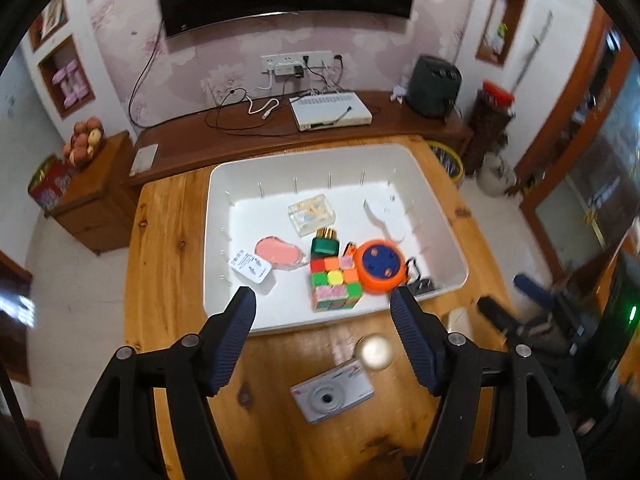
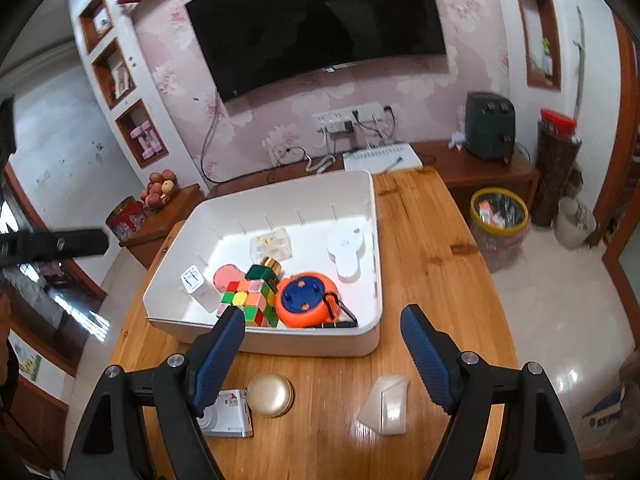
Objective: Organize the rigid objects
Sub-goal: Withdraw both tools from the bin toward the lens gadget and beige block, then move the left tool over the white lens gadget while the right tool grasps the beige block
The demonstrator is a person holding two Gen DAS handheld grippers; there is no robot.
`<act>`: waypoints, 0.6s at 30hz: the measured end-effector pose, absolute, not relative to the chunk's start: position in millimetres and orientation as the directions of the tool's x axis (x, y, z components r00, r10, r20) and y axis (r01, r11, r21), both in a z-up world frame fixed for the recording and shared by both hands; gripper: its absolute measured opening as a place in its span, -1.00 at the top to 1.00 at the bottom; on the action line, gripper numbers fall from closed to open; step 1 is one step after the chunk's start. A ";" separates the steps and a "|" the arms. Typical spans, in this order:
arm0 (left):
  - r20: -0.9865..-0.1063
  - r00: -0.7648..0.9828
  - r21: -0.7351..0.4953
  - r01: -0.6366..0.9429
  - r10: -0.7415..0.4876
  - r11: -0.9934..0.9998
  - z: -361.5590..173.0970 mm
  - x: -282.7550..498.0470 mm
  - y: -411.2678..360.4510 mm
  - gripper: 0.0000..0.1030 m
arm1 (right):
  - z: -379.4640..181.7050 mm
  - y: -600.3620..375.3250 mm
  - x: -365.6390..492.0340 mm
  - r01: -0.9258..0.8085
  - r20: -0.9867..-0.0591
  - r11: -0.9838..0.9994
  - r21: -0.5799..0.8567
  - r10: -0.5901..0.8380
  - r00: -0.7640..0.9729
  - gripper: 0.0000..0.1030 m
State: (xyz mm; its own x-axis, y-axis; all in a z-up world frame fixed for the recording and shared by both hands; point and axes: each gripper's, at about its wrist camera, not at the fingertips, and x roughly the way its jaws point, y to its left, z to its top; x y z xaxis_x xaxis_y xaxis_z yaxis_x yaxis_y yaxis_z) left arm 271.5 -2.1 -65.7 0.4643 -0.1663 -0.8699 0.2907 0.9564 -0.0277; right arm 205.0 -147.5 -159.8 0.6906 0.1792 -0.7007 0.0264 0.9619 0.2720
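A white bin on the wooden table holds a Rubik's cube, an orange cable reel, a green bottle, a pink piece, a white charger and a clear box. On the table in front lie a silver camera, a gold round case and a white angular piece. My left gripper is open above the camera. My right gripper is open above the table.
A low wooden TV bench with a white set-top box and cables stands behind the table. A yellow-rimmed waste bin sits on the floor to the right. A side cabinet with fruit stands on the left.
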 end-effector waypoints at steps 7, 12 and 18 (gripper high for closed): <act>-0.892 0.443 0.111 0.414 -0.093 0.904 -84.1 254.7 -12.5 -0.46 | -177.7 -159.4 207.8 0.078 -0.748 0.926 0.369 0.246 0.617 -0.57; -0.906 0.417 0.153 0.466 -0.064 0.871 -99.6 245.8 -15.7 -0.46 | -197.3 -171.5 211.7 0.174 -0.785 0.887 0.427 0.269 0.558 -0.57; -0.923 0.384 0.195 0.520 -0.023 0.832 -129.0 239.2 -21.1 -0.46 | -227.7 -183.1 213.8 0.296 -0.838 0.840 0.454 0.290 0.462 -0.57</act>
State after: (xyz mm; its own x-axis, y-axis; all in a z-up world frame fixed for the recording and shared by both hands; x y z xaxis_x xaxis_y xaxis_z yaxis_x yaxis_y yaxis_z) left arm 239.2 -21.1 -129.0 0.3836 -0.0226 -0.9232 0.5195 0.8318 0.1955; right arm 213.8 -183.1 -227.7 0.4624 0.2900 -0.8379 0.2958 0.8404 0.4541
